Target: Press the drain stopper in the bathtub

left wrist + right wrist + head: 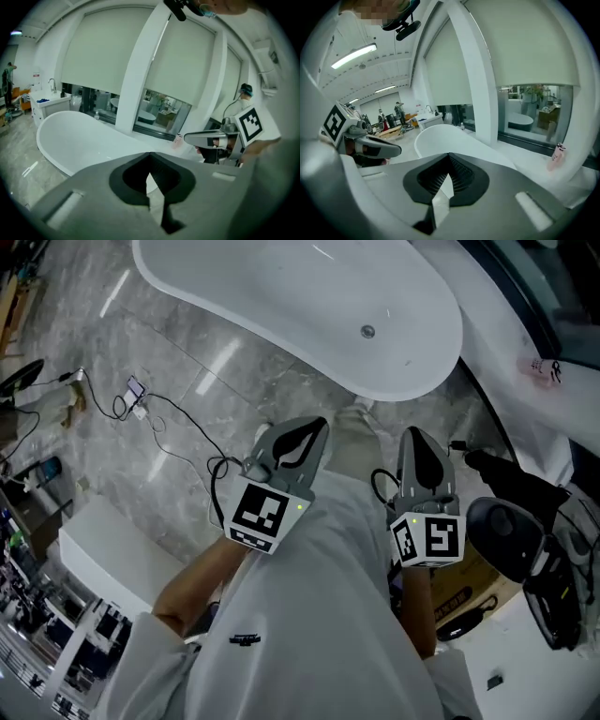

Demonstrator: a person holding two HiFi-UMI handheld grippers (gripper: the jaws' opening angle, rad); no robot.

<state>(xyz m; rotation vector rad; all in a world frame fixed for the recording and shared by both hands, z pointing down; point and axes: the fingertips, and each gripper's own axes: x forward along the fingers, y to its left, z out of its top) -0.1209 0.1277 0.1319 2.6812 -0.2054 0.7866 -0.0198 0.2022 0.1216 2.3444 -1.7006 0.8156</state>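
The white oval bathtub lies ahead of me on the floor, with its small round metal drain stopper on the tub bottom near the right end. Both grippers are held close to my body, well short of the tub. My left gripper is shut and holds nothing, its tips pointing towards the tub rim. My right gripper is also shut and holds nothing. The left gripper view shows the tub beyond the closed tips. In the right gripper view the tub lies beyond the tips. Neither gripper view shows the stopper.
Cables and a small plug trail over the grey marble floor at left. A white block stands at lower left. Black equipment sits at right. A pink bottle stands on the white ledge beside the tub.
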